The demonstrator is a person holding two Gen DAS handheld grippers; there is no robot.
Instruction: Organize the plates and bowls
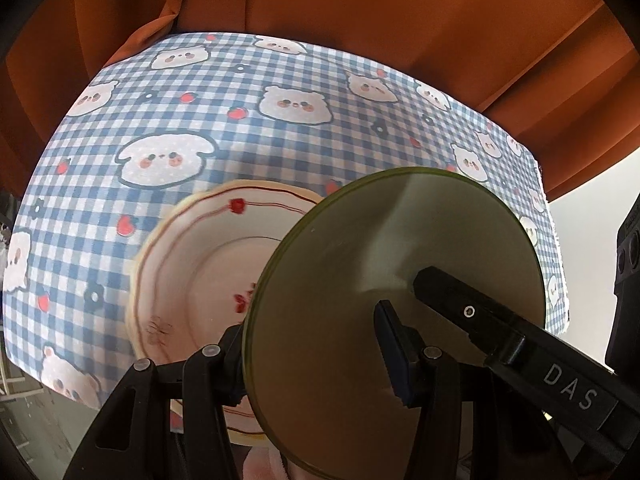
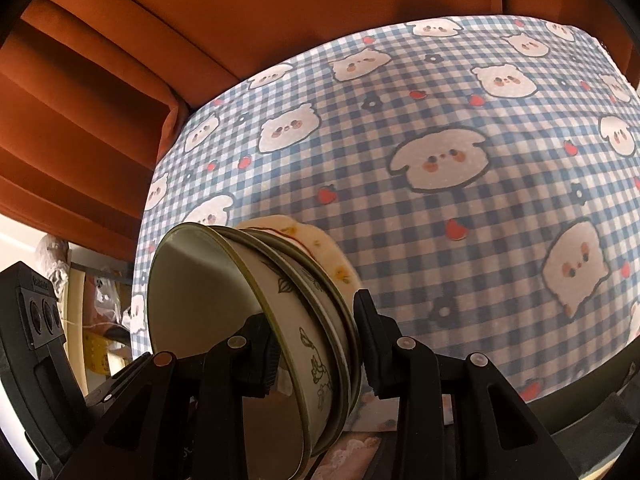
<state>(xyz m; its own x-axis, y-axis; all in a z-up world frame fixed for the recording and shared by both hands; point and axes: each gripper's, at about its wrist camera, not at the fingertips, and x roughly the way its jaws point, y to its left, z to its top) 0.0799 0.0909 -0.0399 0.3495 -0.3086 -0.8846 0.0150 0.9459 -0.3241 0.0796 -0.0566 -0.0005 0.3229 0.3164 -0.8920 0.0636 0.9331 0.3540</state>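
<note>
A: Left wrist view: your left claw (image 1: 312,344) clamps the rim of the green bowl (image 1: 400,280) and the cream plate (image 1: 208,264) beneath, above the counter (image 1: 240,128) near its front edge.

B: Right wrist view: your right claw (image 2: 316,340) pinches the opposite rim of the same stack (image 2: 280,300). It's tilted; uneven hands could slide the bowls apart.

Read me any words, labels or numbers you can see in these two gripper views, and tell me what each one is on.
"DAS": white letters on the black finger of the right gripper reaching in from the right in the left wrist view.
Small raised marking on the black camera block at the left edge of the right wrist view: too small to read.
No other text.
</note>
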